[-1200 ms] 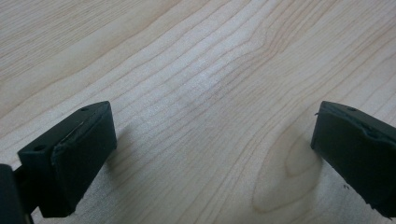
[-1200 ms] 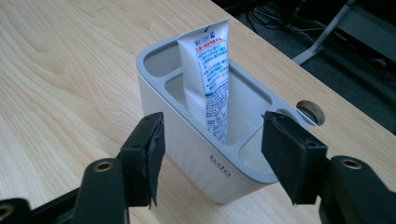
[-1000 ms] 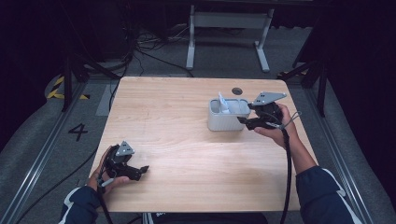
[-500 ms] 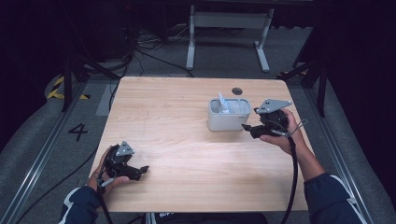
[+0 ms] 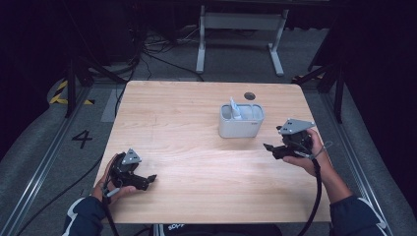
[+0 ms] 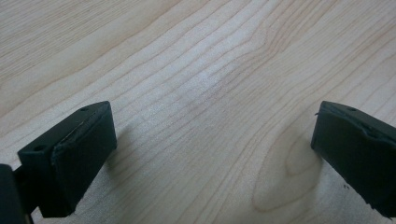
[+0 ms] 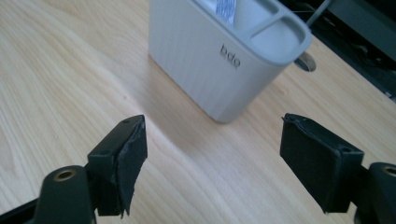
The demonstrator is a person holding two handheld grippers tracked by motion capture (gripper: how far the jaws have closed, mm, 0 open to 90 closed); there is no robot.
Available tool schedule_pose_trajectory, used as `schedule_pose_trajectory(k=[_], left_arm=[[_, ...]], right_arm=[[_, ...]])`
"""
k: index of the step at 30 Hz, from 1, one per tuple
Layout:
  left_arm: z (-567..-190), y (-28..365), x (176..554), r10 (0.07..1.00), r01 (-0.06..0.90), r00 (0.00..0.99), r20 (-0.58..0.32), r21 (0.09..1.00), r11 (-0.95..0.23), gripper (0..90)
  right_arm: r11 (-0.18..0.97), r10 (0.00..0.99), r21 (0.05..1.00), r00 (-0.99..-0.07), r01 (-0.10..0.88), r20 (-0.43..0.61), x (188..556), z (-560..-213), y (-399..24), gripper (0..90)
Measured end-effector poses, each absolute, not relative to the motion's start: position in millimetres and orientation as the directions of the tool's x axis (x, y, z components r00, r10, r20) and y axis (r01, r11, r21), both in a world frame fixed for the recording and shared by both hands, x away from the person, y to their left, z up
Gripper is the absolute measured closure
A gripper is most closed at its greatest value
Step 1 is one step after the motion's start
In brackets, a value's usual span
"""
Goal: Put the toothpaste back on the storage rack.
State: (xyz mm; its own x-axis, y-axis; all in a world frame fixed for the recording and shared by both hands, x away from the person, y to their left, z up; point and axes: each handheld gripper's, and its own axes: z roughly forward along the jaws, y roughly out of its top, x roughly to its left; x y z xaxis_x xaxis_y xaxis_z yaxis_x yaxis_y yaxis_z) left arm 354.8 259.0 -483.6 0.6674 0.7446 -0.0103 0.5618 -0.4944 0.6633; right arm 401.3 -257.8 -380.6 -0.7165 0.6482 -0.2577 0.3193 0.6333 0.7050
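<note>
A grey box (image 5: 241, 121) stands on the wooden surface (image 5: 196, 108) with a white tube (image 5: 235, 109) poking out. A small dark hole (image 5: 250, 96) sits at its 12 o'clock. The right claw (image 5: 269, 147), at the box's 4 o'clock, is wide open and empty. The left claw (image 5: 150, 179), far off at 7 o'clock, is wide open and empty too.

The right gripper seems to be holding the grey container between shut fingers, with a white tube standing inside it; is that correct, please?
Not quite: the right gripper is open and apart from the grey container, as the right gripper view shows. The white tube does stand inside.
</note>
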Motion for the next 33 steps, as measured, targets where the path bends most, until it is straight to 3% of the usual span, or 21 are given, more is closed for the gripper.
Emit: schedule_pose_trajectory(k=[21,33], left_arm=[[-484,259,355,0.745,0.562,0.667,-0.010,0.663,-0.494,0.5],[-484,259,355,0.745,0.562,0.667,-0.010,0.663,-0.494,0.5]], right_arm=[[0.603,0.676,0.721,-0.698,0.342,-0.234,364,-422,-310,21.2],[0.539,0.732,0.718,-0.667,0.440,-0.140,347,-459,-350,21.1]])
